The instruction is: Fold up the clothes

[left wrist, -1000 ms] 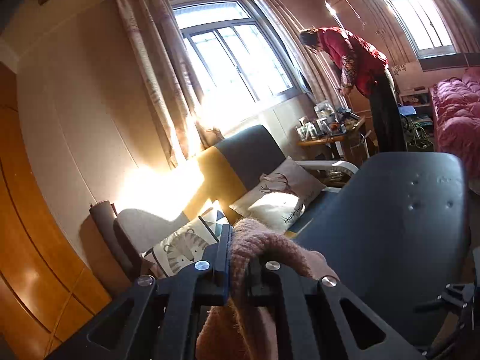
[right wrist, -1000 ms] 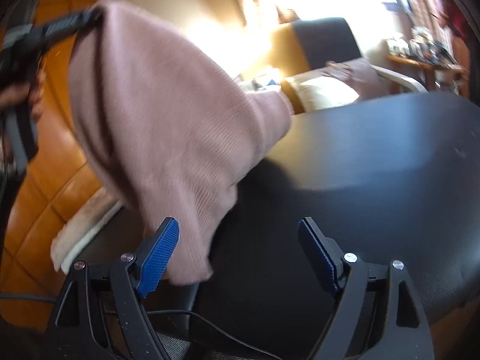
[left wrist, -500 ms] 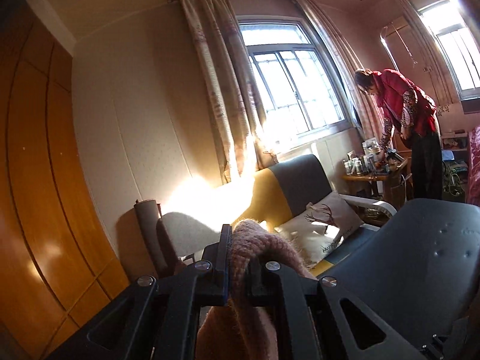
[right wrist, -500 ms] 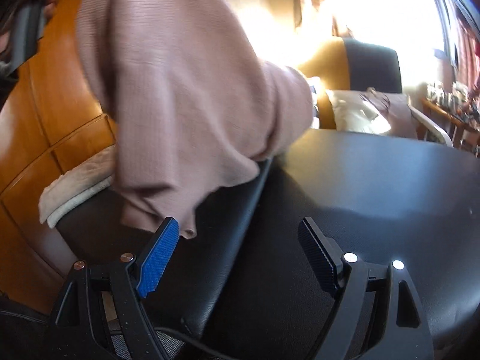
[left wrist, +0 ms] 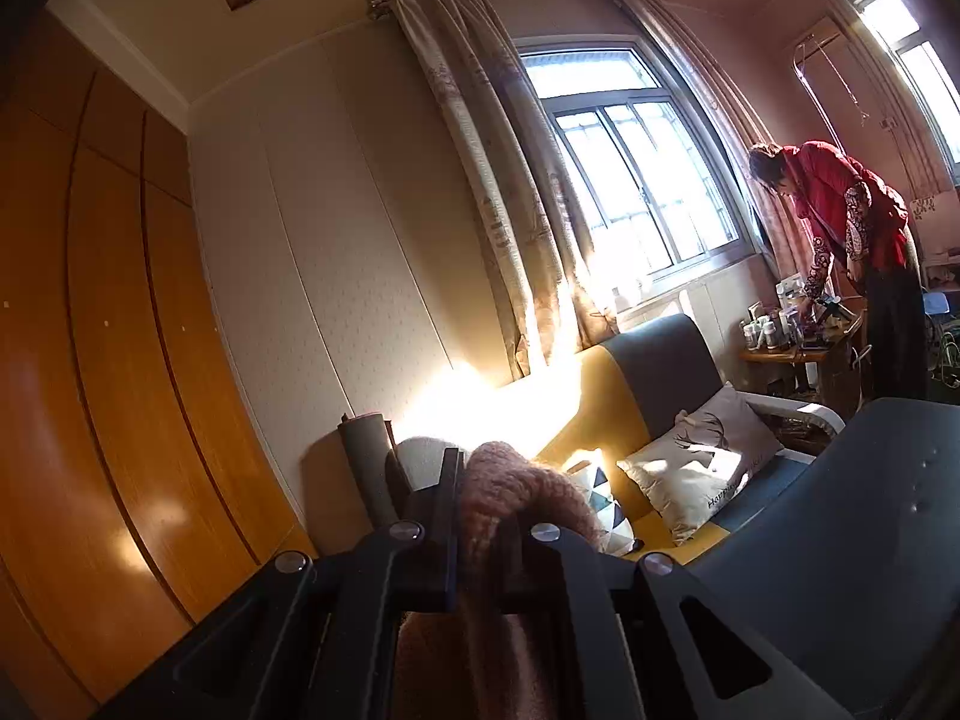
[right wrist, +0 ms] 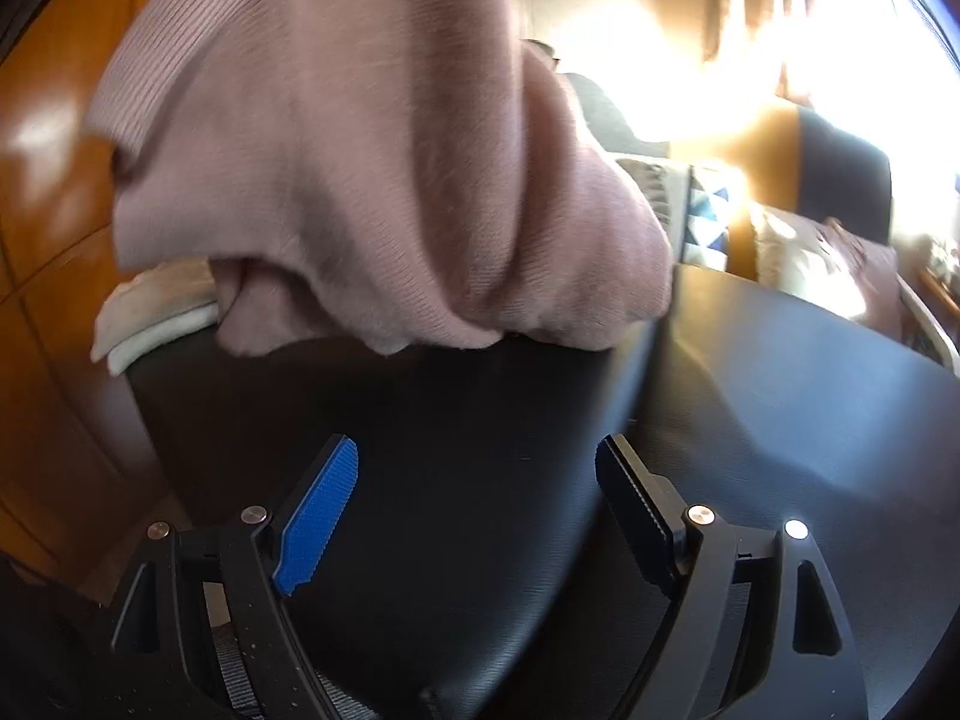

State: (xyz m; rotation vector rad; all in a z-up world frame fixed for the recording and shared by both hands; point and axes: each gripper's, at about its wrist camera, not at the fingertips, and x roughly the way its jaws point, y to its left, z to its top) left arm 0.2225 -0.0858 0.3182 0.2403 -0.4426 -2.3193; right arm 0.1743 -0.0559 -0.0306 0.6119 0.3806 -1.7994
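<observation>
Right now the left gripper (left wrist: 480, 516) has its fingers pinched tight on a fold of a dusty-pink ribbed knit sweater (right wrist: 360, 150), holding it up in the air so most of the garment hangs down w/ its bunched lower edge just brushing or hovering at the far edge of a dark, smooth black worktop (right wrist: 780, 420); can't tell if it truly touches. The right gripper (right wrist: 474, 510) sits low over that worktop, fingers spread wide apart, nothing btwn them, blue pad (right wrist: 318, 516) showing on one side.

Step in hand, as I read it: get a second hold so the sweater can be spread flat. To do that well, the right gripper should prob. reach for a free corner or hem of the hanging edge, not the thick bunched middle, and close on a single layer; then both hands pull apart gently so the knit opens w/o stretching.

Sweater looks soft, fine-ribbed, floppy, crumpled into rounded folds at the bottom, slightly blurred. A pale folded cloth (right wrist: 156, 318) lies beyond the worktop's left side. Behind, a yellow-and-grey sofa (left wrist: 648, 384) w/ cushions sits in strong sun.
</observation>
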